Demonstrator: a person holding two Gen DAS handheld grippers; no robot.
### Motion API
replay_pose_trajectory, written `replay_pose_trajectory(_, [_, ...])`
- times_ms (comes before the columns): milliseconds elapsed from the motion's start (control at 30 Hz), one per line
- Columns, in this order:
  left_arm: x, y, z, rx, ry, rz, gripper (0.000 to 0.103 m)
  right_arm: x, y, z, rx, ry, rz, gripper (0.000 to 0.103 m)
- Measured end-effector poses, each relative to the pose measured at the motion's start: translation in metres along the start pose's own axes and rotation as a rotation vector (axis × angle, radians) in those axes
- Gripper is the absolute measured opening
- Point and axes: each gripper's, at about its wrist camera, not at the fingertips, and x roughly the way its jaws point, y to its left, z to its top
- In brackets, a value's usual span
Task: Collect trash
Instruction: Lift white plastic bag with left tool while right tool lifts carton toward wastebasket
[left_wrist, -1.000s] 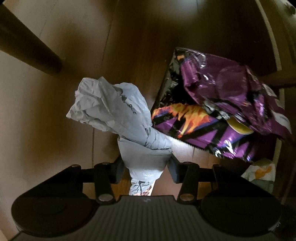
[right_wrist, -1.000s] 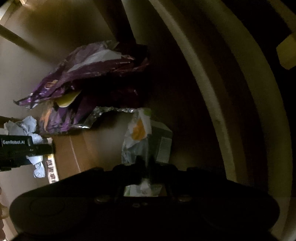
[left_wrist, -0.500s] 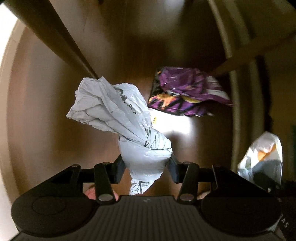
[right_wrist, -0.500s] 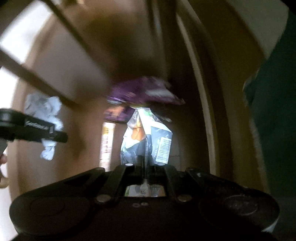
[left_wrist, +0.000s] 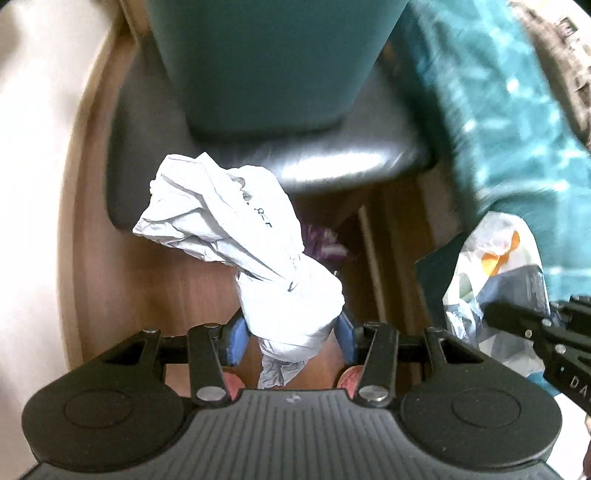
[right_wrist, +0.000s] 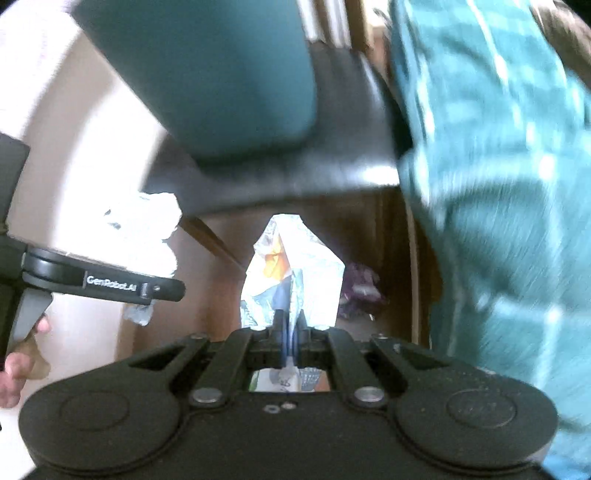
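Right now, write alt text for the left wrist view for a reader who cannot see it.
The left hand-held gripper clamps a crumpled white paper wad between its blue pads, above a wooden floor. Ahead stands a chair with a dark seat and teal backrest; at right, the right hand-held gripper holds a snack wrapper.

A dark grey padded chair seat (left_wrist: 258, 162) is seen from above, with a teal backrest (left_wrist: 266, 59) above it. Brown wooden flooring (left_wrist: 155, 288) lies below the seat; teal patterned cloth (left_wrist: 498, 122) hangs to its right.
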Motion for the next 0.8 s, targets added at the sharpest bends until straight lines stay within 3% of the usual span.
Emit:
replay_pose_trajectory(167, [-0.083,-0.018,0.02,0.006,-0.089,0.0,0.047,-0.079,0.018,0.042,-0.117,-0.082,0.036,0.003])
replay_pose_trajectory(433, [-0.174,-0.051,0.054,0.0,-0.226,0.02,0.048,-0.165,0.035,0.102,-0.256,-0.192,0.086,0.003])
replay_pose_trajectory(600, [-0.221,-0.056,0.074,0.003,-0.285,0.033,0.048,-0.201,0.047,0.138,-0.322,-0.26,0.103,0.003])
replay_pose_trajectory(800, [-0.242,-0.048,0.107,0.002,-0.334,0.076,0.048,-0.213,0.063,0.187,-0.37,-0.328,0.108,0.003])
